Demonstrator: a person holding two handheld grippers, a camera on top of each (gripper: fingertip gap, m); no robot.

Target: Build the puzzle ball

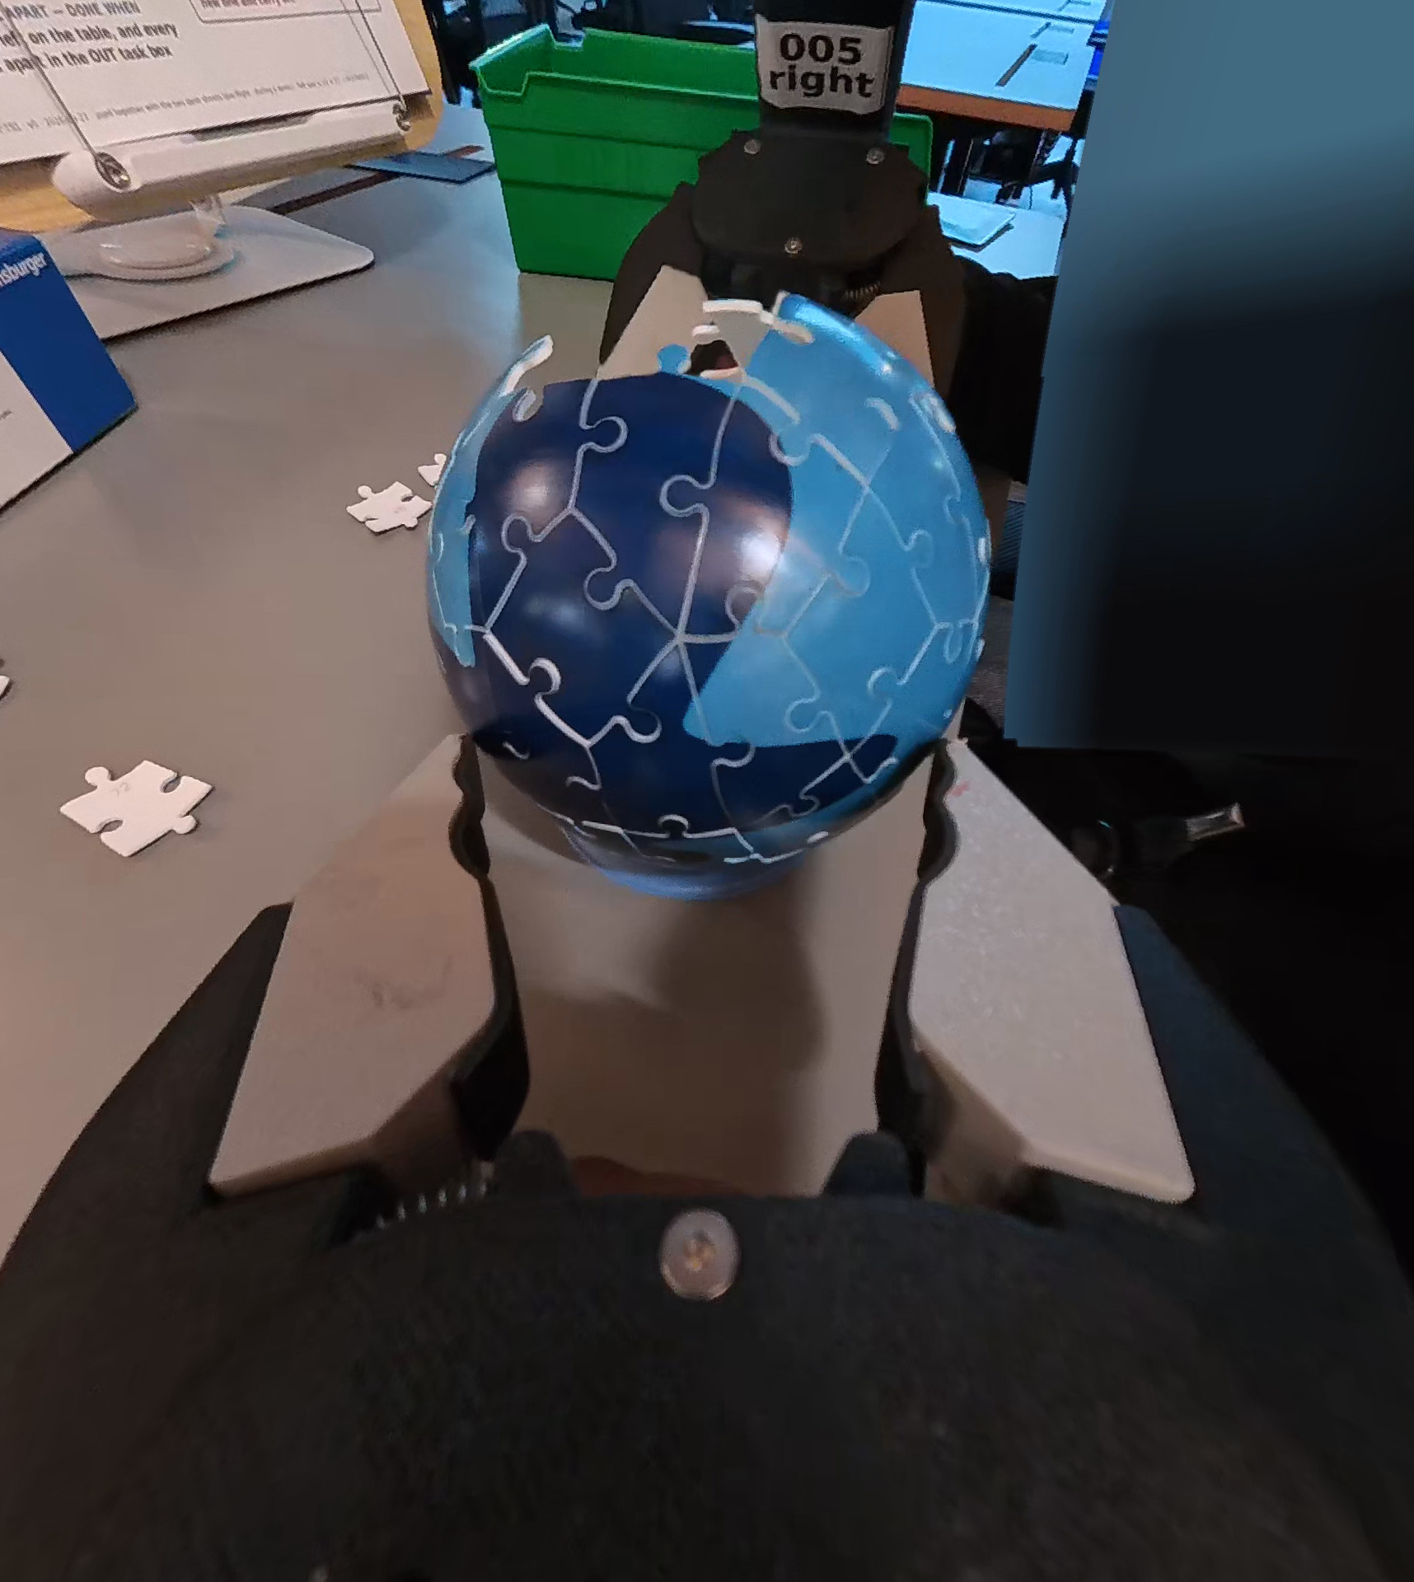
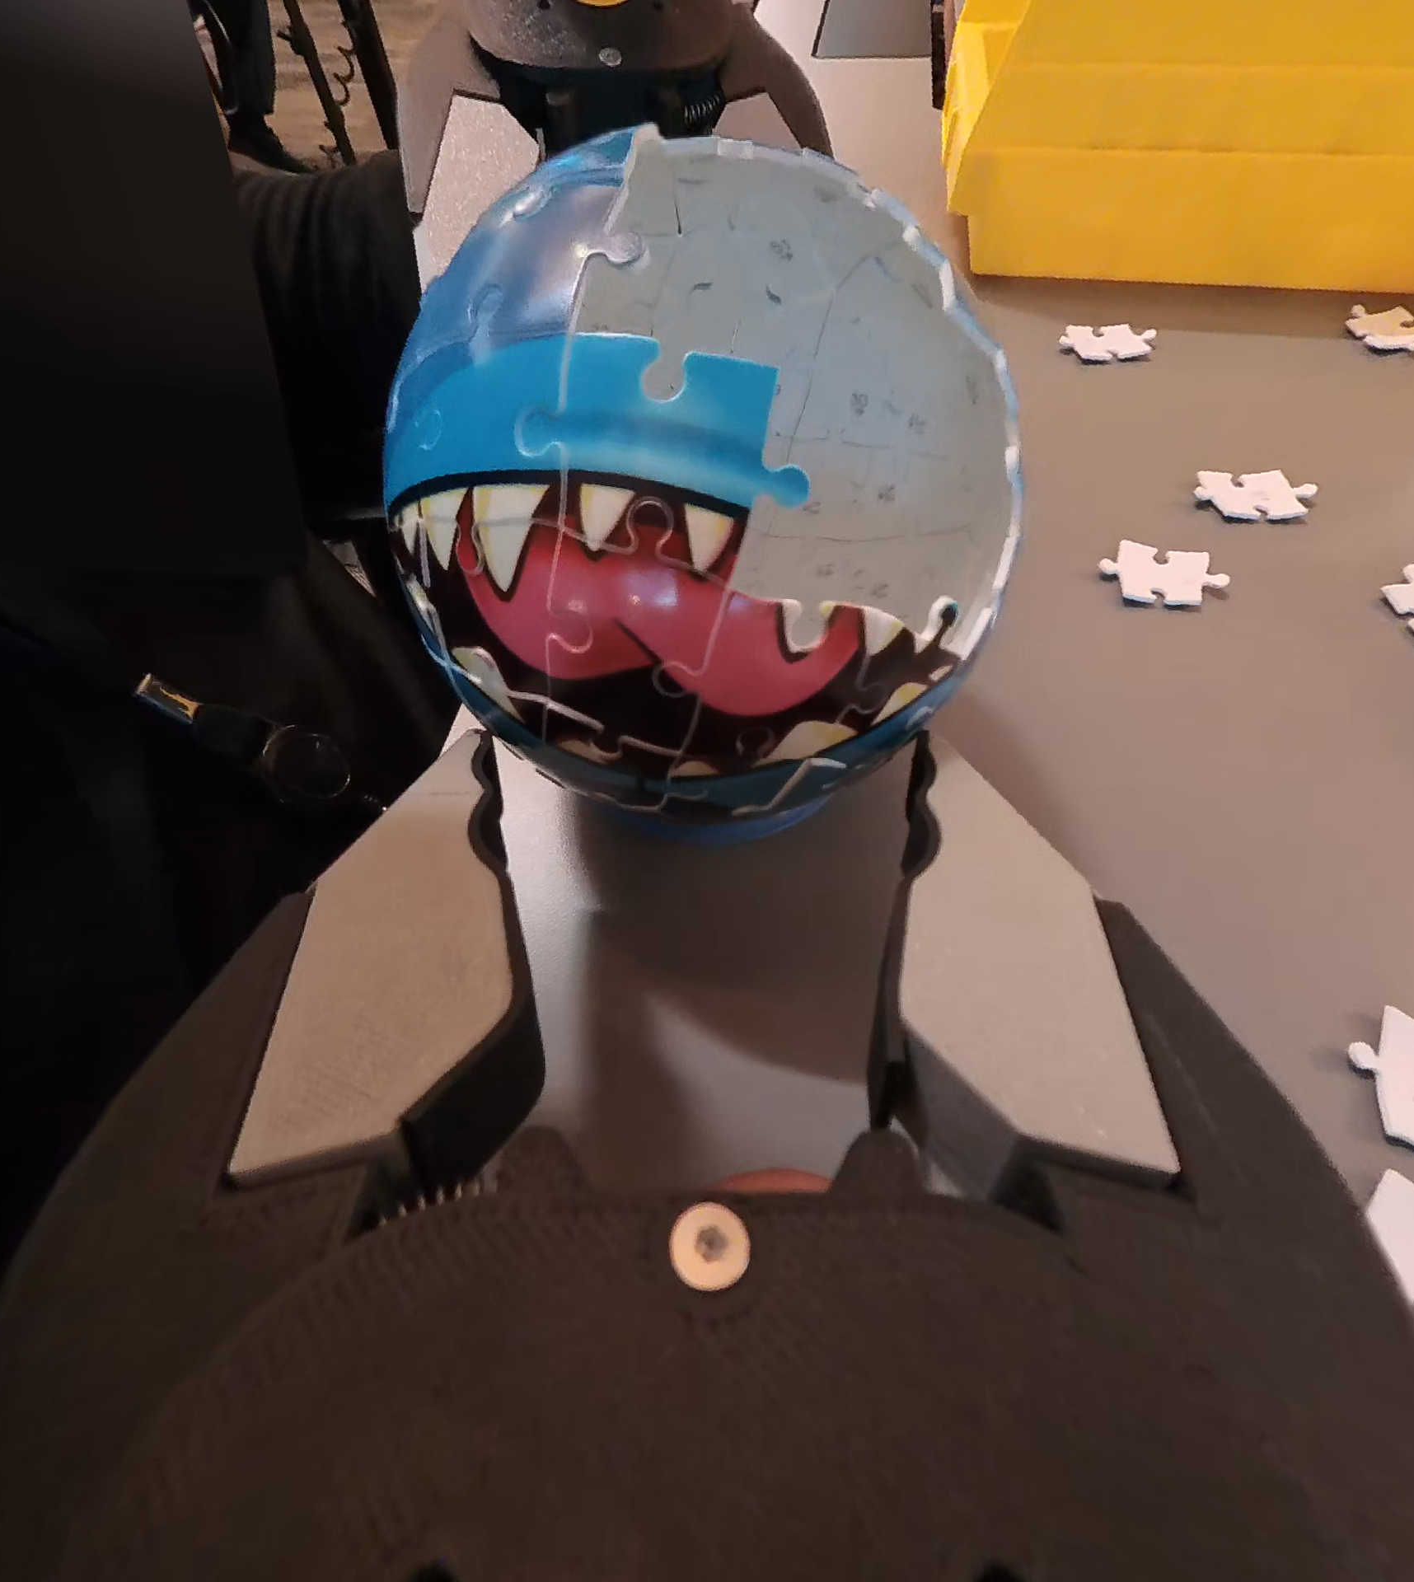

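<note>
The puzzle ball (image 1: pixel 686 582) stands on a small blue base (image 1: pixel 686 882) on the grey table. It is blue on this side. In the right wrist view the ball (image 2: pixel 644 599) shows a toothy mouth with a pink tongue. A large gap at its upper right shows the grey inner faces of the far pieces (image 2: pixel 858 385). My left gripper (image 1: pixel 702 753) is open, its fingertips against the ball's lower near sides. My right gripper (image 2: pixel 702 745) is open too, likewise placed on the opposite side. It also shows behind the ball in the left wrist view (image 1: pixel 781 368).
Several loose white pieces (image 1: pixel 137 806) (image 2: pixel 1162 573) lie face down on the table. A green bin (image 1: pixel 601 171), a puzzle box (image 1: pixel 10 359) and a page holder (image 1: pixel 173 103) stand beyond. A yellow bin (image 2: pixel 1200 154) stands at the back. A person's dark clothing (image 2: pixel 87 599) is beside the ball. Spacing between my two grippers at the tips: around 8 cm.
</note>
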